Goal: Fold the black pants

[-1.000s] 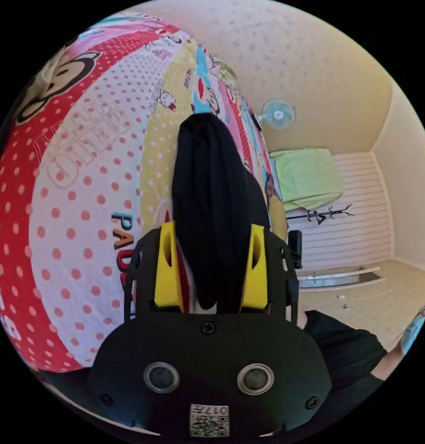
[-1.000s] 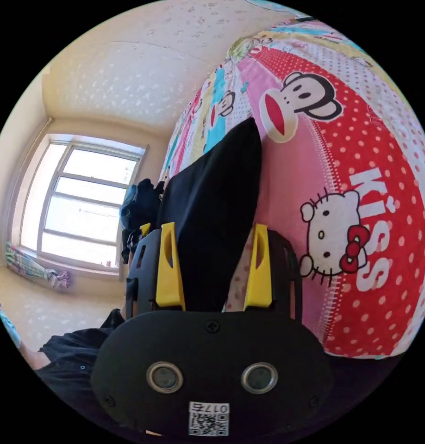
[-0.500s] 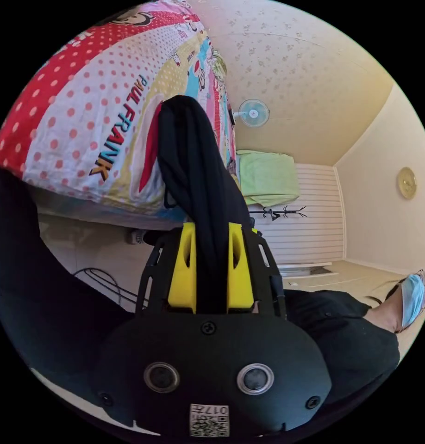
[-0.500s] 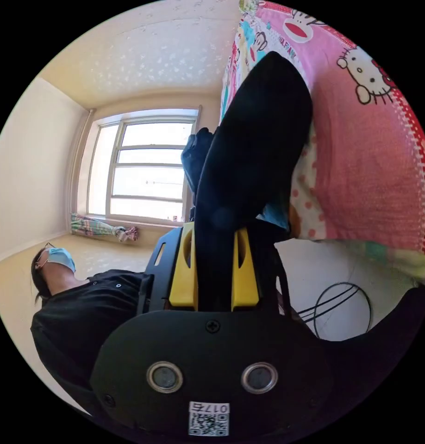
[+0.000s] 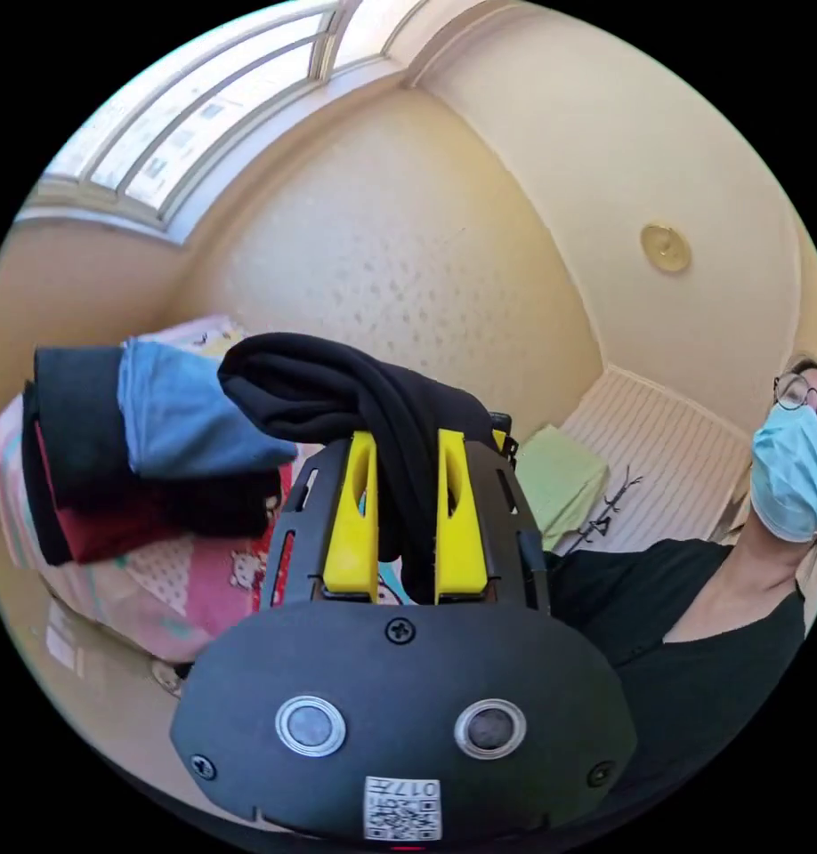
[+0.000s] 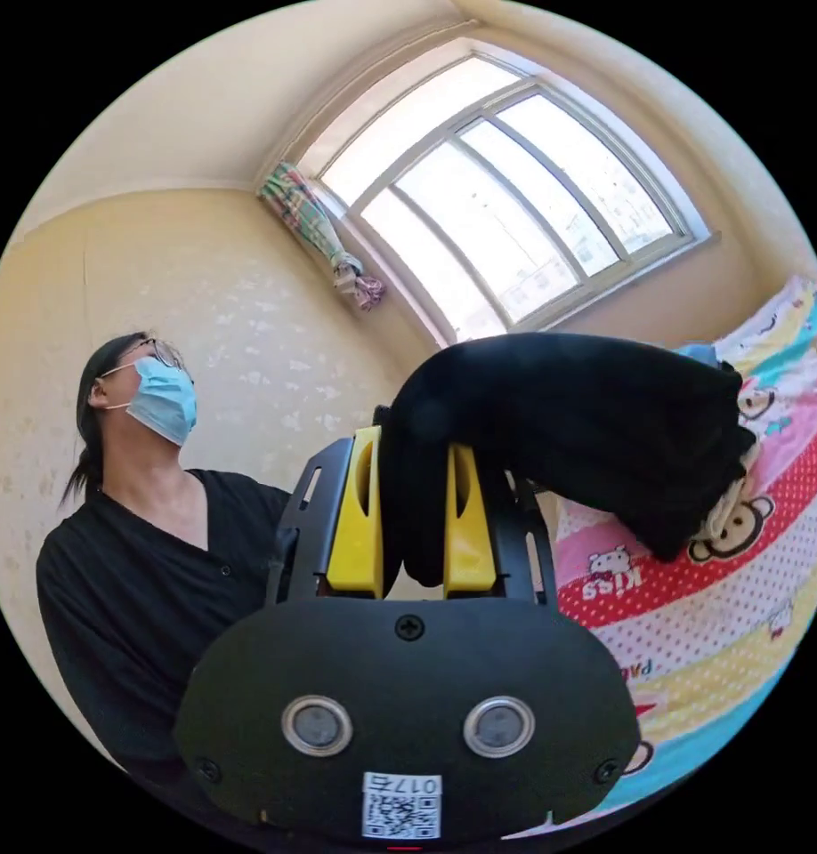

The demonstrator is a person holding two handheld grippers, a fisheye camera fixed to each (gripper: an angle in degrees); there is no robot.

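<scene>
Yellow fingers (image 5: 355, 516) of left gripper (image 5: 406, 520) and right gripper (image 6: 413, 520) both clamped on bunched black fabric pants (image 6: 586, 436), held aloft above cartoon-print bedspread (image 6: 693, 640), beside stacked folded clothes (image 5: 133, 445).

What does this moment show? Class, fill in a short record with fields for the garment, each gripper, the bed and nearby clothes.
garment: black pants, bunched, lifted
left gripper: shut on black pants, cloth draping over its jaws
right gripper: shut on black pants
bed: cartoon-print bedsheet
nearby clothes: folded stack of black, blue and red items on the bed
person: black top, beside the grippers
</scene>
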